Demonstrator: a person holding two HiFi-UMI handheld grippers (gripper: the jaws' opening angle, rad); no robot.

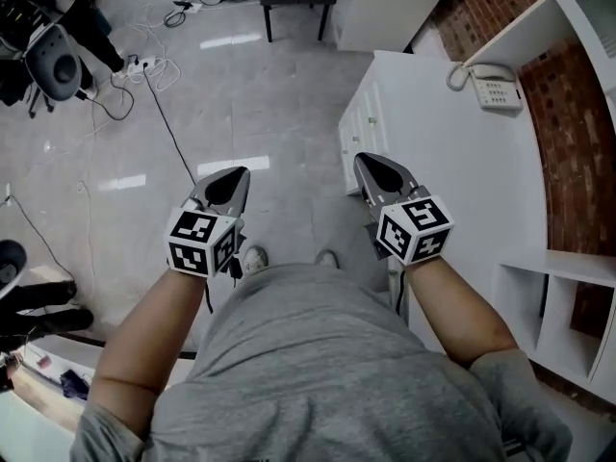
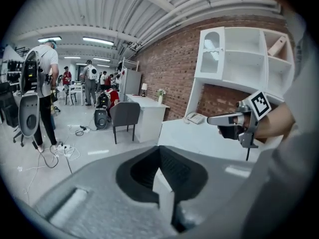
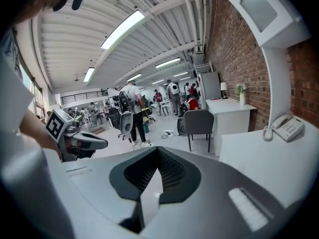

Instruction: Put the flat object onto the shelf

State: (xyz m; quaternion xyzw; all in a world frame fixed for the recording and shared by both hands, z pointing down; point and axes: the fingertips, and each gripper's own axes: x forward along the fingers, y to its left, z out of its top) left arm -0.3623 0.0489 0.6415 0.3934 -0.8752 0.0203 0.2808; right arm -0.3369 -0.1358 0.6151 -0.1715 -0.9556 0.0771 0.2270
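Note:
My left gripper (image 1: 234,173) and right gripper (image 1: 369,160) are held side by side in front of the person's body, over the floor beside a white table (image 1: 452,171). Both have their jaws together with nothing between them, as the left gripper view (image 2: 160,172) and the right gripper view (image 3: 156,177) show. A white shelf unit (image 2: 239,51) stands on the table against the brick wall. A tan flat thing (image 2: 277,46) leans in its upper right compartment. Neither gripper is near the shelf.
A white phone (image 1: 496,89) sits at the table's far end. White cubbies (image 1: 553,301) stand low on the right. Cables (image 1: 144,75) trail over the grey floor. A grey chair (image 2: 124,114) and several people (image 2: 47,83) are further back in the room.

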